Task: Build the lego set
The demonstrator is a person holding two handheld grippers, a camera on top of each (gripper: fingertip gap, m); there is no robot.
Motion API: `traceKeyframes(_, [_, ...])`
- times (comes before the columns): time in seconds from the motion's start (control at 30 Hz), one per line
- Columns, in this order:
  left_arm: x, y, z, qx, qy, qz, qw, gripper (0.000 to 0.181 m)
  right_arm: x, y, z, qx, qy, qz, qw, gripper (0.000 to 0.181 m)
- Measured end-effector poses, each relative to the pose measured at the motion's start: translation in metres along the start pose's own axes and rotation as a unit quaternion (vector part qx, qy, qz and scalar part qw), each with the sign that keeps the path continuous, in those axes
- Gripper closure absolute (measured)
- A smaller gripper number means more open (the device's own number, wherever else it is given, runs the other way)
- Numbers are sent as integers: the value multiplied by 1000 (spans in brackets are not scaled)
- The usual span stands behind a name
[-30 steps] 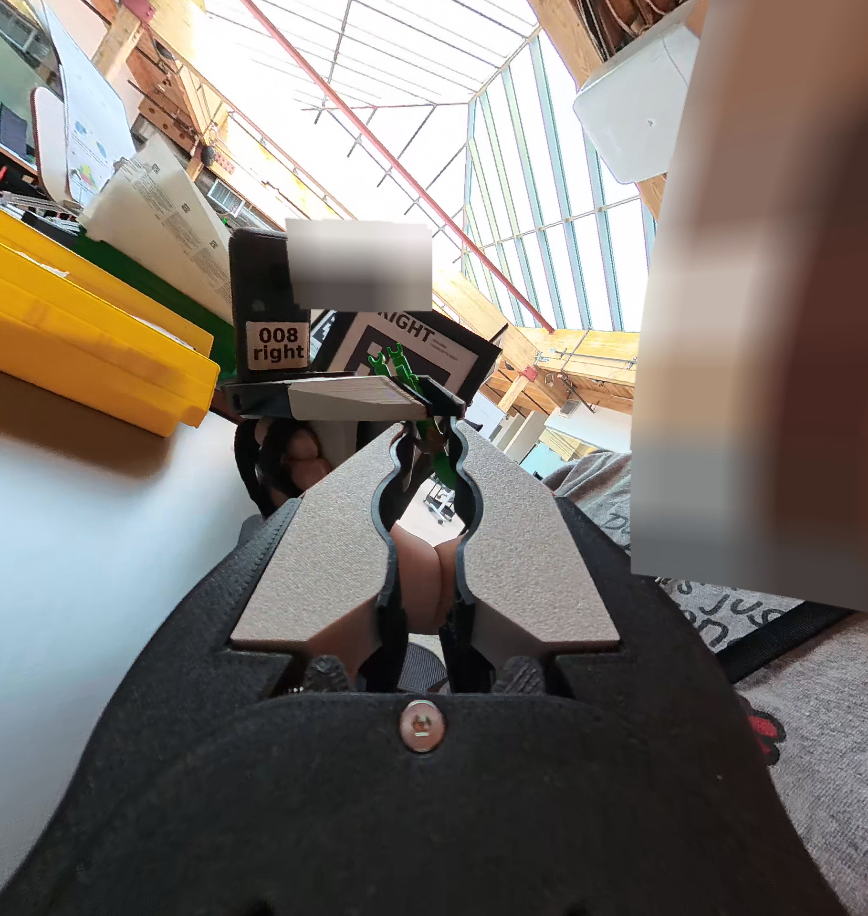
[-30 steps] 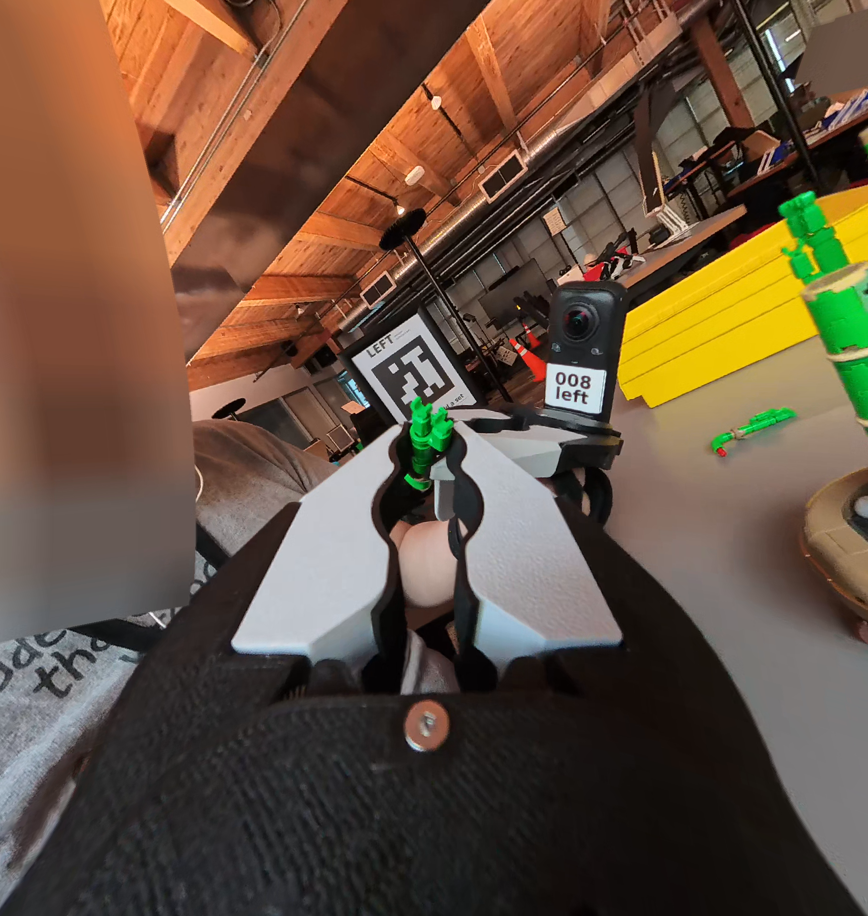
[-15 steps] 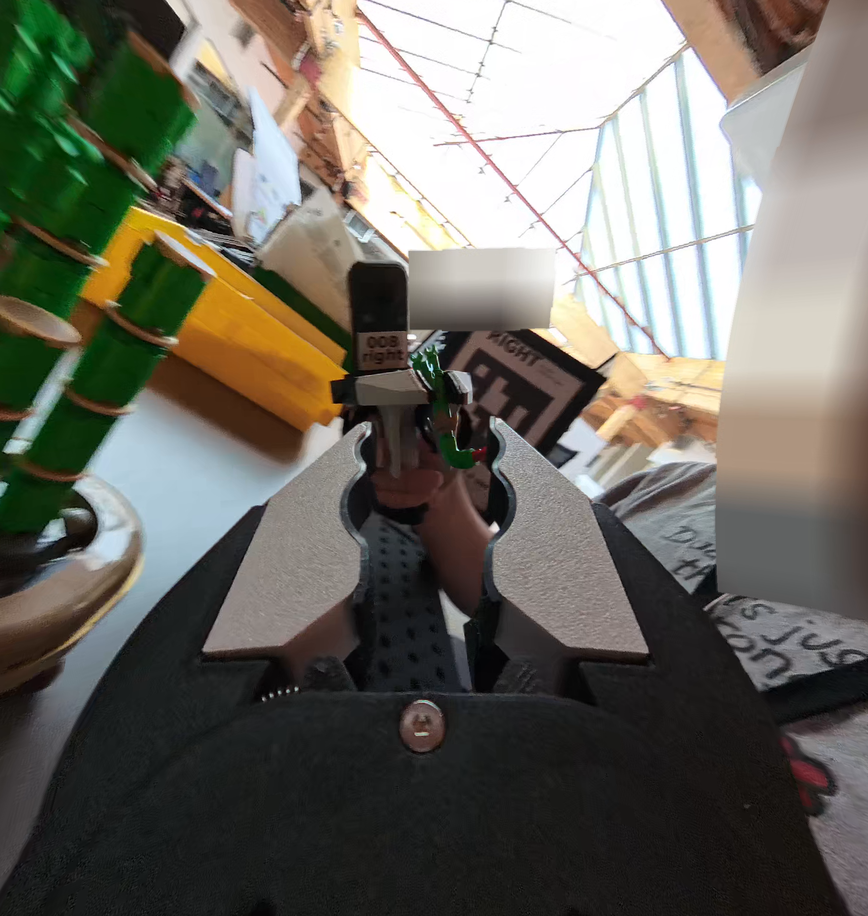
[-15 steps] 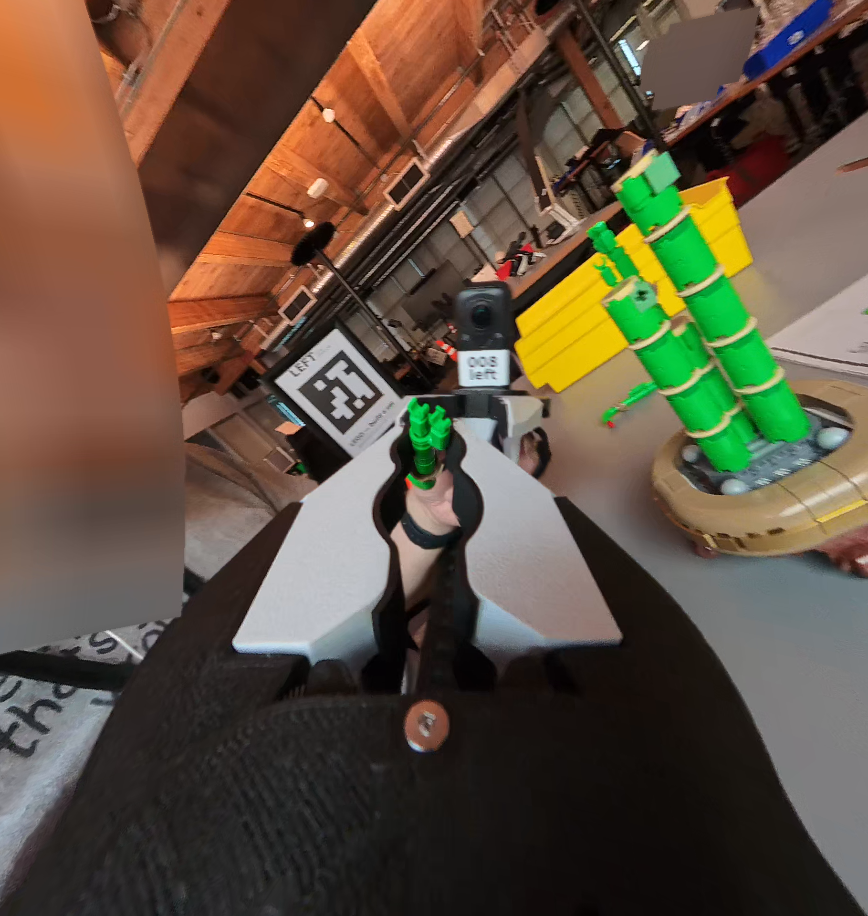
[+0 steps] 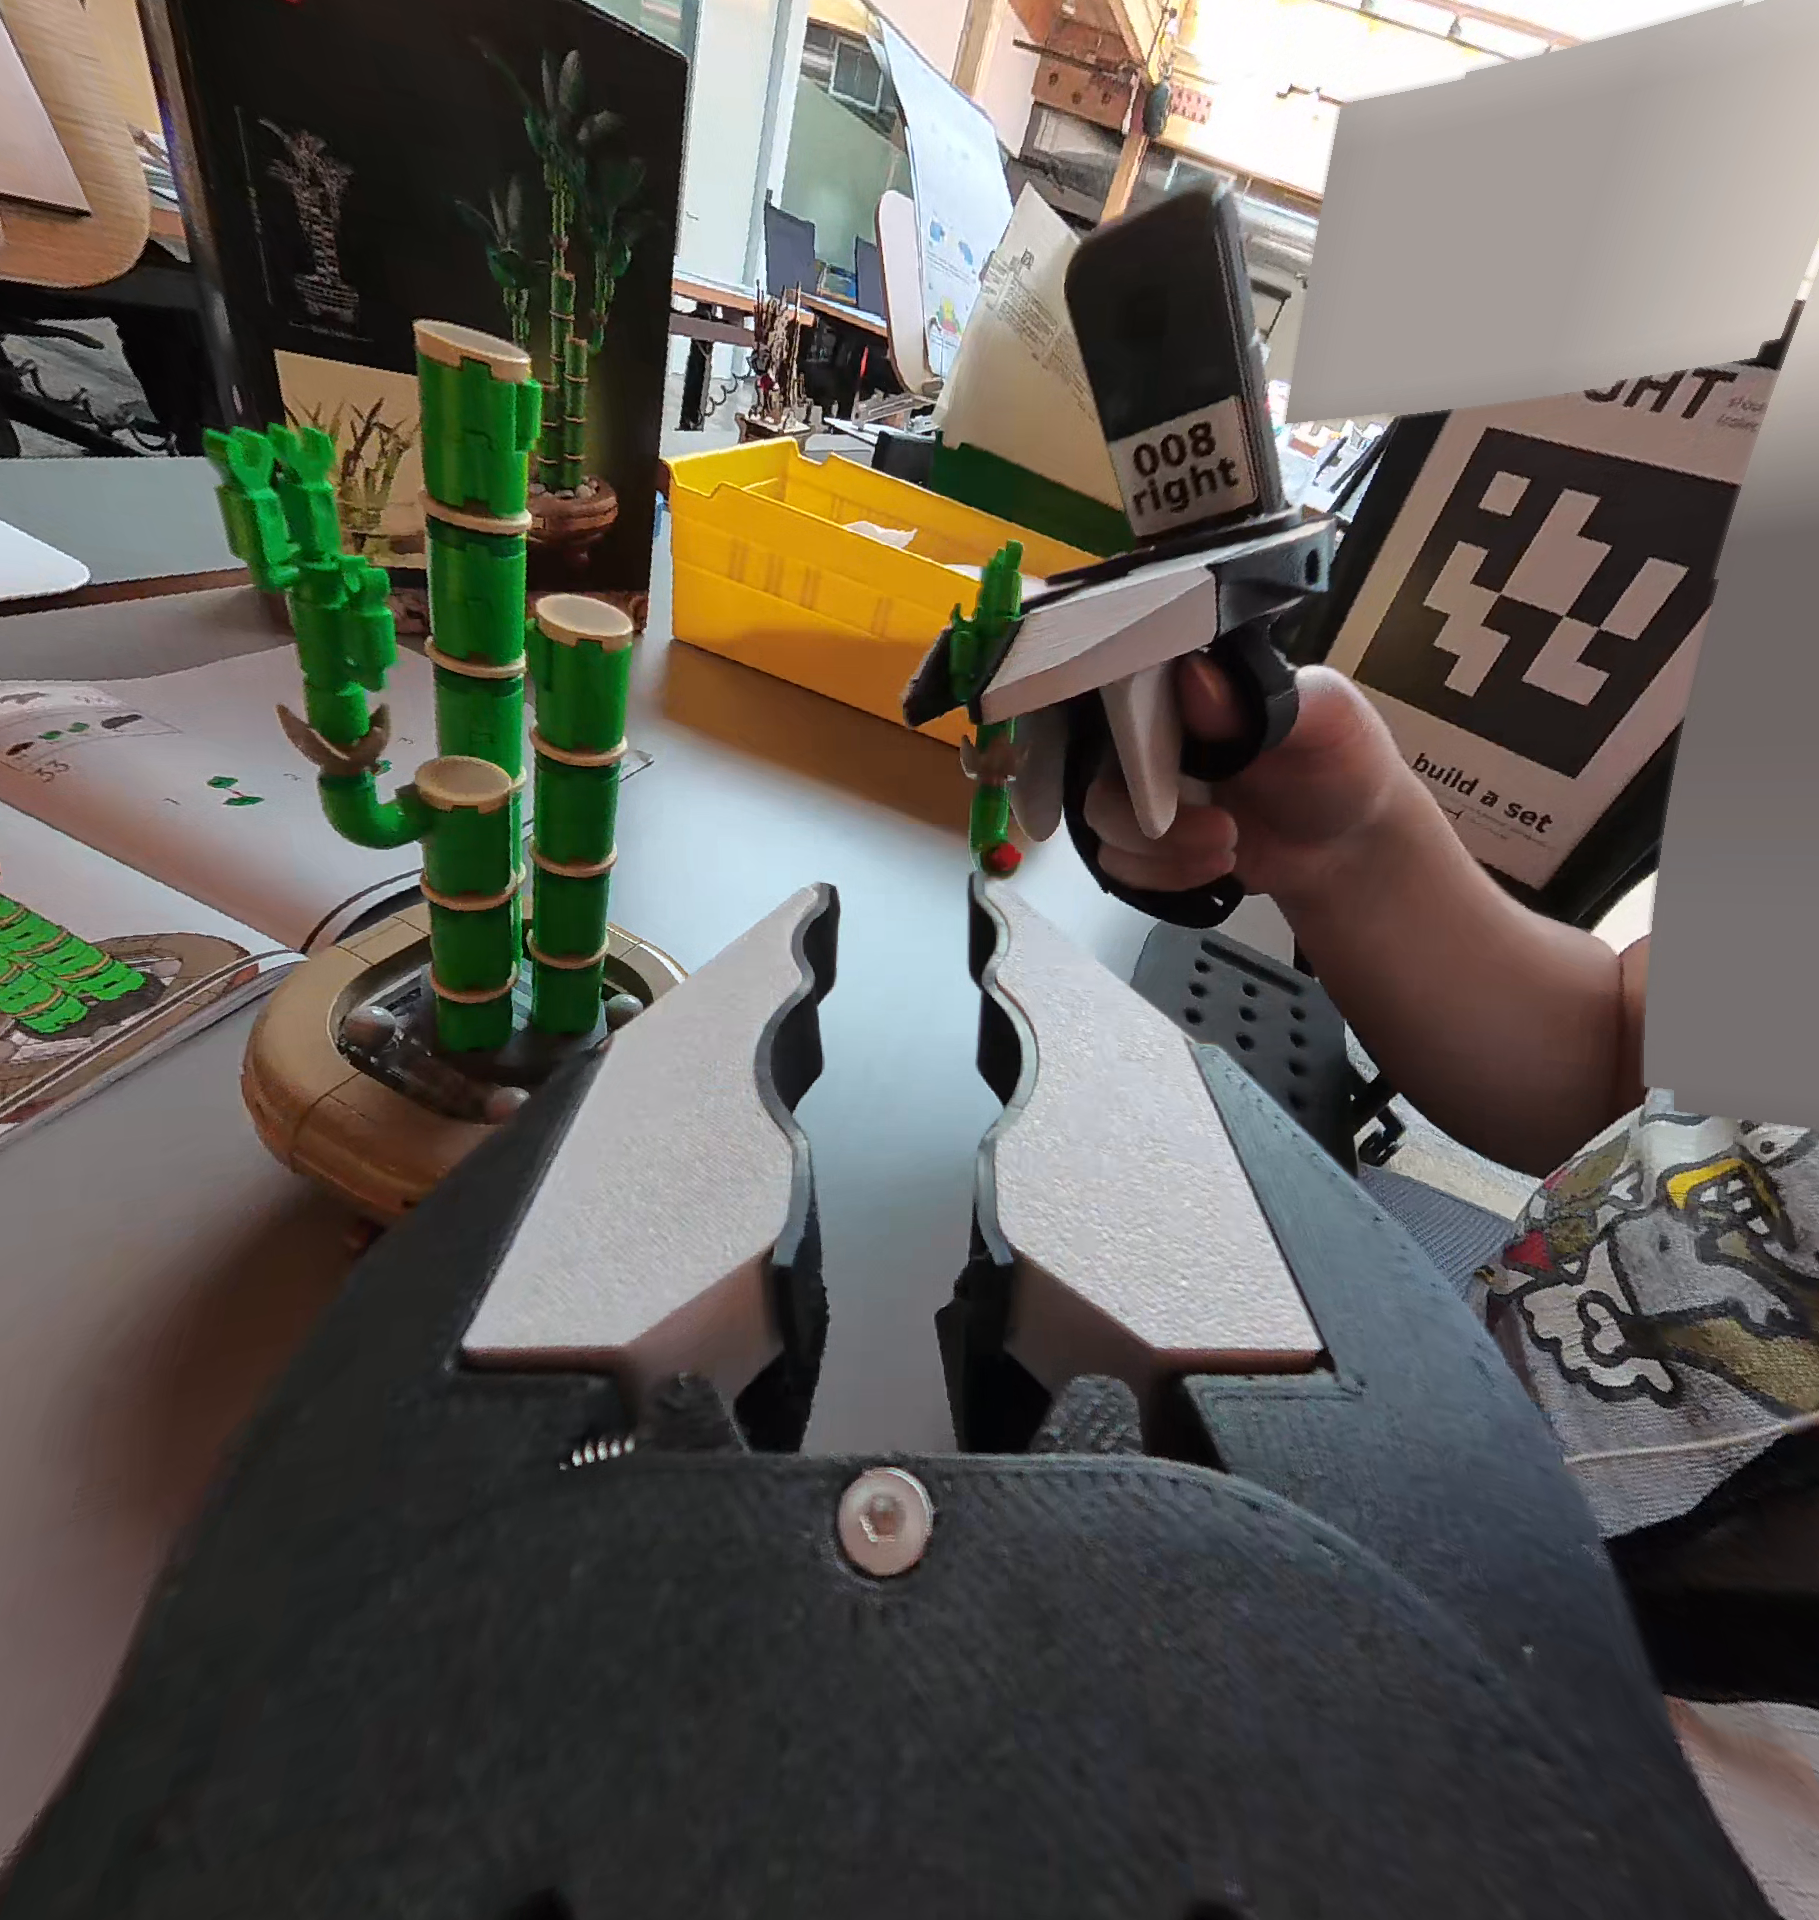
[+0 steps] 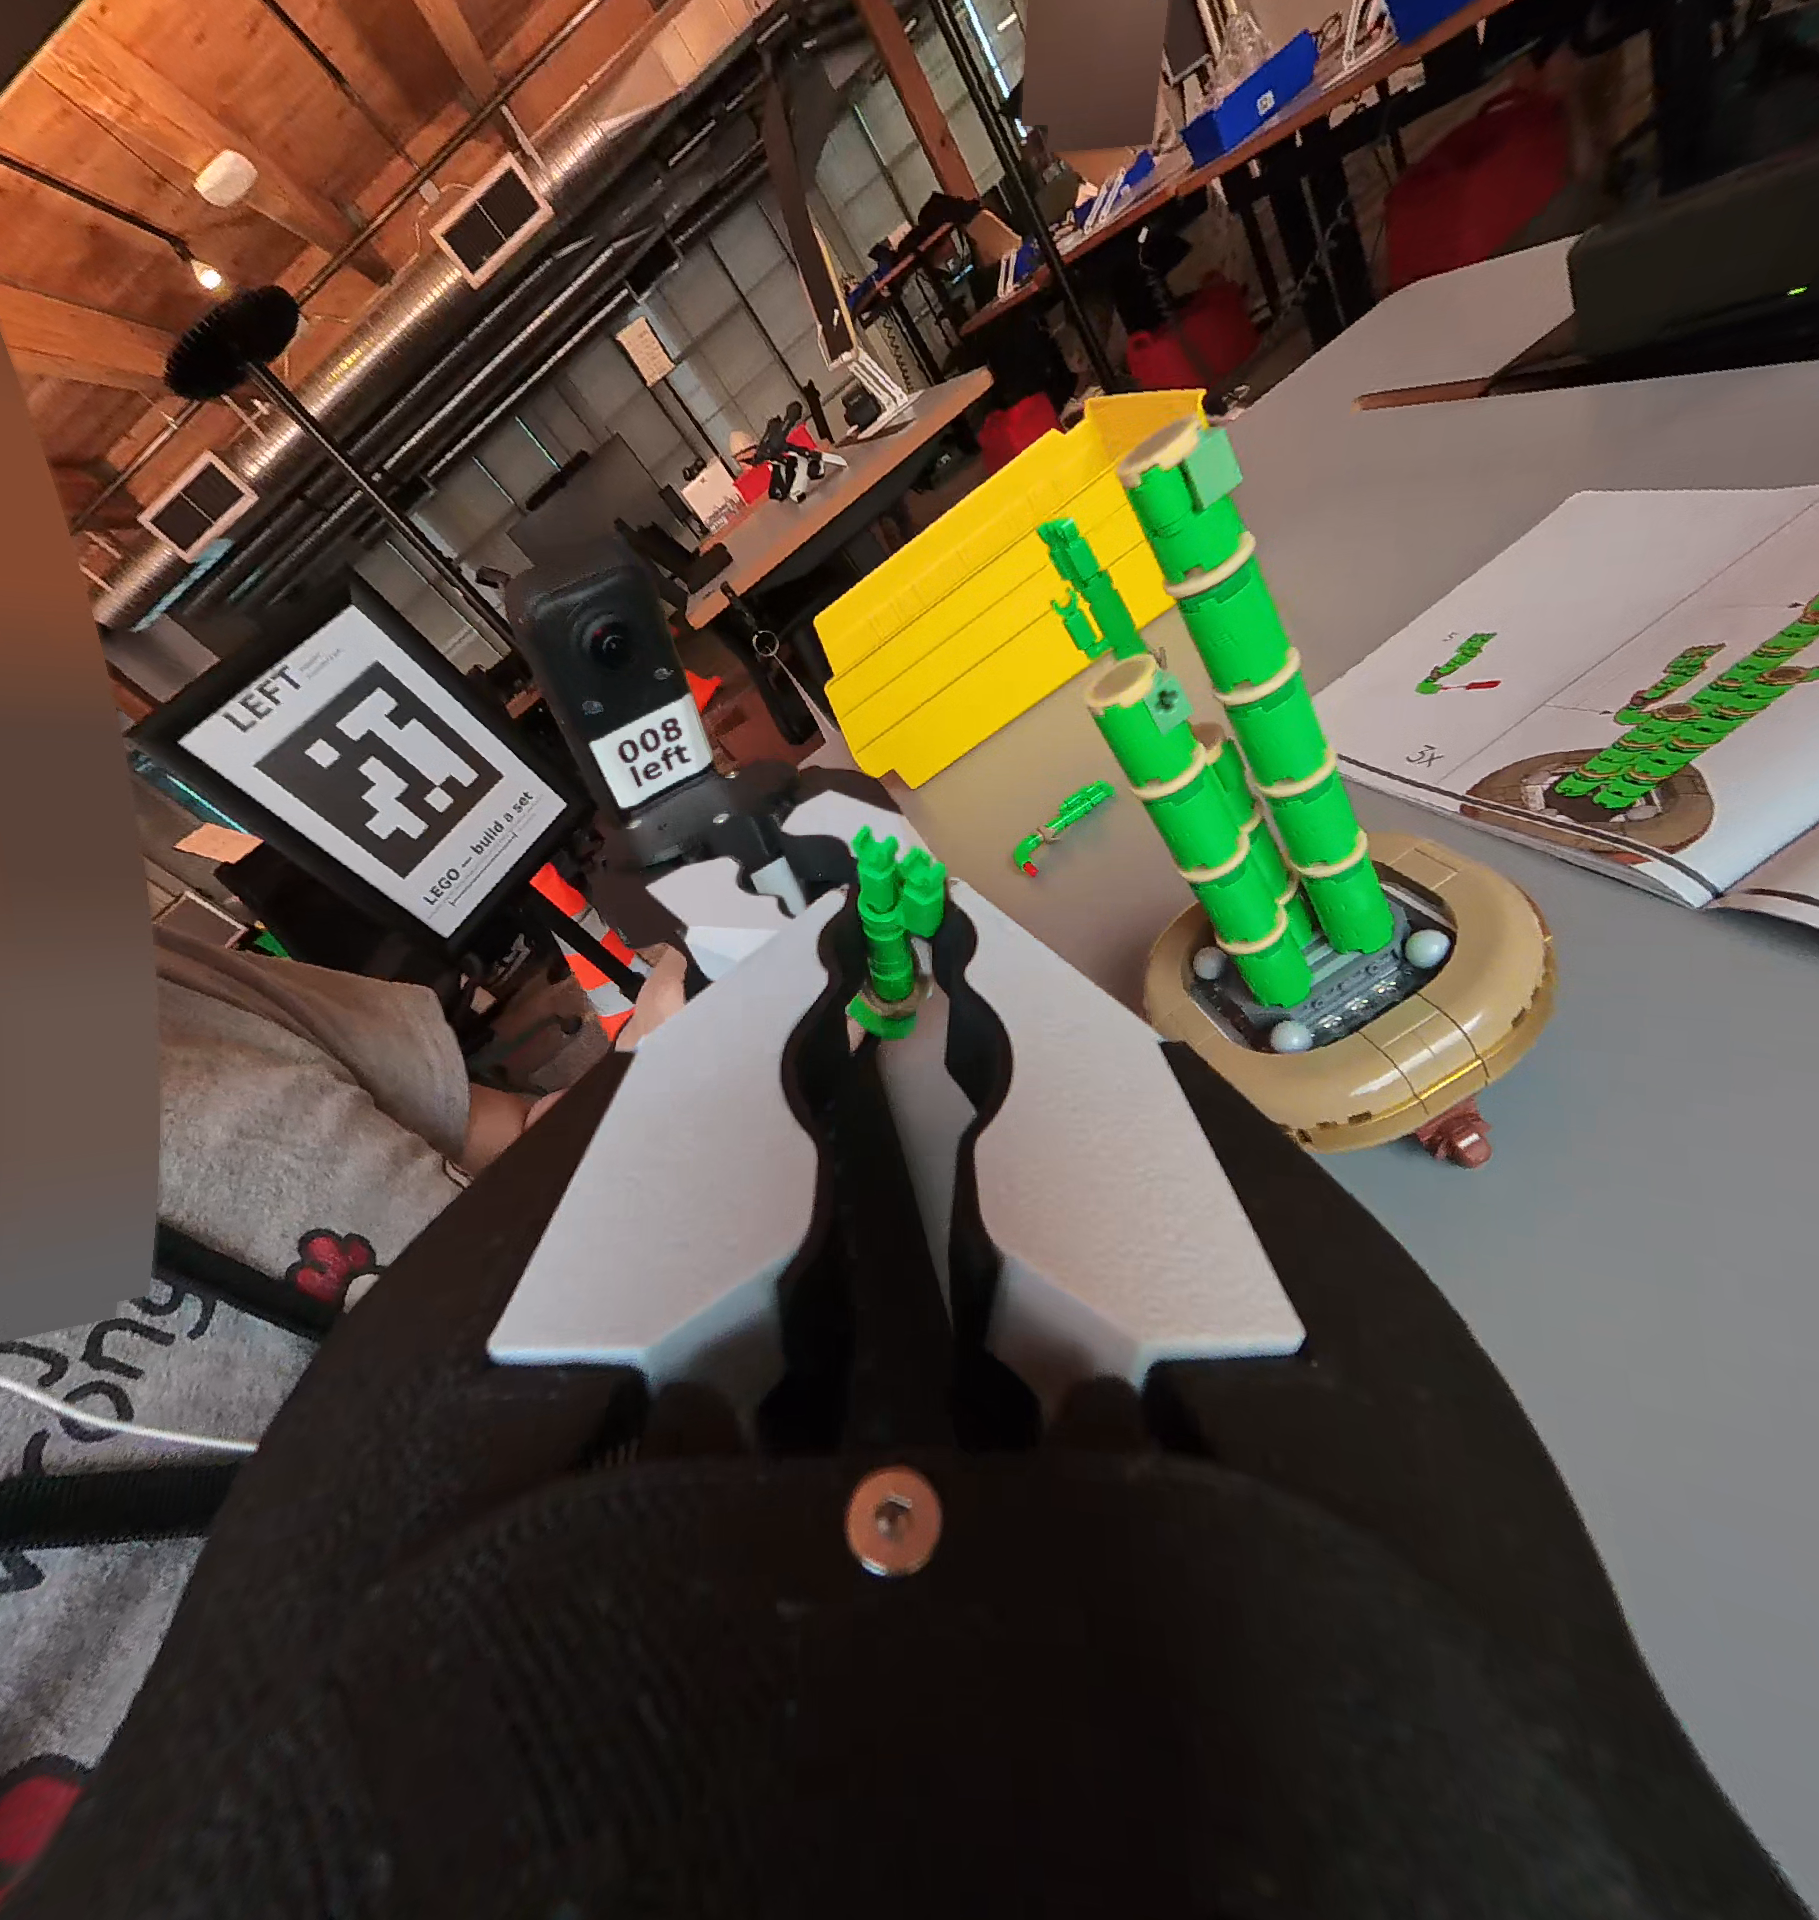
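A lego bamboo model (image 5: 489,748) of green stalks stands in a tan round pot (image 5: 292,1081) on the grey table; it also shows in the right wrist view (image 6: 1258,769). My left gripper (image 5: 903,914) is open and empty, to the right of the pot. My right gripper (image 6: 900,925) is shut on a thin green lego branch (image 6: 889,935), held above the table. In the left wrist view that gripper (image 5: 952,686) holds the branch (image 5: 988,707) upright, its red tip down. Another green branch piece (image 6: 1066,821) lies on the table behind the model.
An open instruction booklet (image 6: 1653,707) lies beside the pot, also in the left wrist view (image 5: 74,831). A yellow bin (image 5: 822,561) stands behind. The dark set box (image 5: 417,260) stands at the back. A person's hand (image 5: 1300,790) grips the right tool. Left and right tips are no more than a few centimetres apart. From the left gripper's tips to the tan round pot (image 5: 292,1081) is close to 12 centimeters.
Both grippers swung down from facing the ceiling toward the table. My left gripper opened and let go of the green branch; the right gripper kept it and drew away.
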State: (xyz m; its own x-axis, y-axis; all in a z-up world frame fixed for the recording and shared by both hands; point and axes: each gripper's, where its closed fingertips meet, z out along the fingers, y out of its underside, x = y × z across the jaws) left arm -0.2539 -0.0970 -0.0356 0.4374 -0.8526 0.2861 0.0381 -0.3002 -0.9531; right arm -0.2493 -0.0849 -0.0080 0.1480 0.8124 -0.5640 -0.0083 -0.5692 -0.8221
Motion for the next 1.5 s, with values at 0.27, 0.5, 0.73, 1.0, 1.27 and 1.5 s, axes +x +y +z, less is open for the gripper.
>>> traceKeyframes(0.27, [2, 1, -1, -2, 6, 12, 1000, 181, -4, -2, 7, -10, 11, -17, 1000, 170])
traceKeyframes(0.5, [5, -4, -8, 23, 27, -28, 999, 168, -8, -5, 4, 1, 0, -23, 1000, 170])
traceKeyframes(0.73, [15, -13, -21, 62, 127, -141, 980, 154, -14, -12, -1, 19, -50, -1, 999, 170])
traceKeyframes(1.0, [21, -11, -24, 68, 162, -156, 972, 158, -21, -7, 2, 22, -98, 13, 995, 170])
traceKeyframes(1.27, [22, -6, -22, 61, 172, -154, 971, 158, -16, -7, 2, 30, -98, 24, 994, 170])
traceKeyframes(1.5, [16, -2, -21, 61, 163, -167, 971, 157, -8, -5, 4, 34, -91, 42, 994, 170])
